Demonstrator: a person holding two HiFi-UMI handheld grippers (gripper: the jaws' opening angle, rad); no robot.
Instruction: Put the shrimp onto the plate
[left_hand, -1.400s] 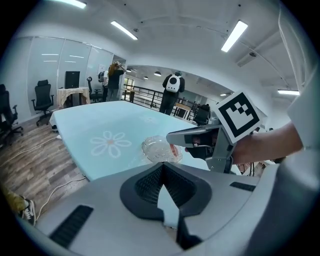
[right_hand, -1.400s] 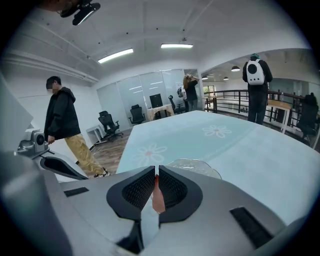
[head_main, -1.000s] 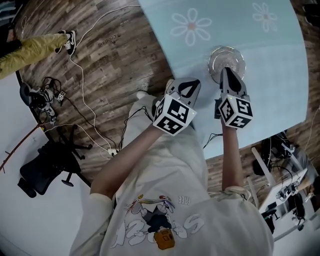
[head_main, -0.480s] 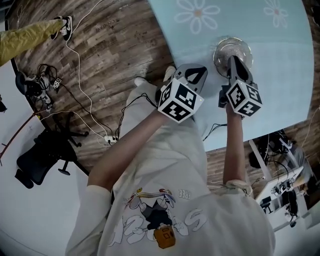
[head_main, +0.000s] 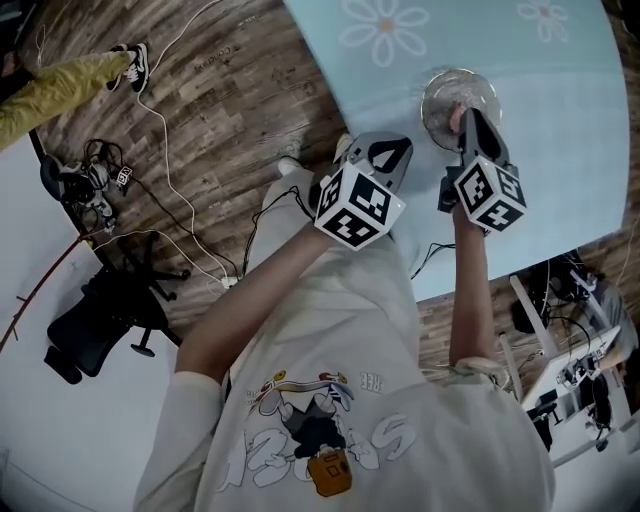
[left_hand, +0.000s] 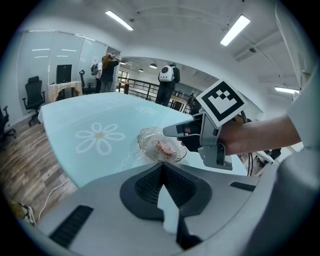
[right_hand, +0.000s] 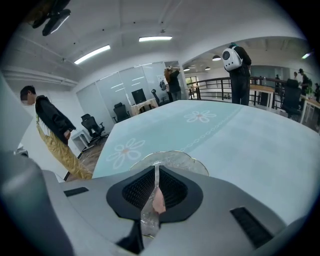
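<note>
The right gripper (right_hand: 156, 172) had its jaws pressed together on a shrimp (right_hand: 158, 201), a small pink piece pinched partway down the seam between them. Its tips hung over the near rim of the clear glass plate (right_hand: 185, 161). The plate stood on the pale blue table (right_hand: 240, 145), toward the near left corner and set in from both edges.

The left gripper (left_hand: 162, 170) was closed with nothing in it. It was held low by the table's left edge, pointing at the plate. From its side a pink piece (left_hand: 165, 147) showed lying in the plate's bowl under the right gripper's tips. I could not tell whether that was a second shrimp or the far end of the gripped one.

The step in hand looked like the release. To do it well, the tips should go a little further in over the middle of the bowl and come down close to the glass without knocking the scalloped rim. The plate looked light and could skid on the smooth cloth. The jaws should then part slowly. The shrimp sat deep between them and looked slick, so it might cling to one pad, and a small tilt ought to free it better than a shake. The gripper should lift straight up afterwards.
</note>
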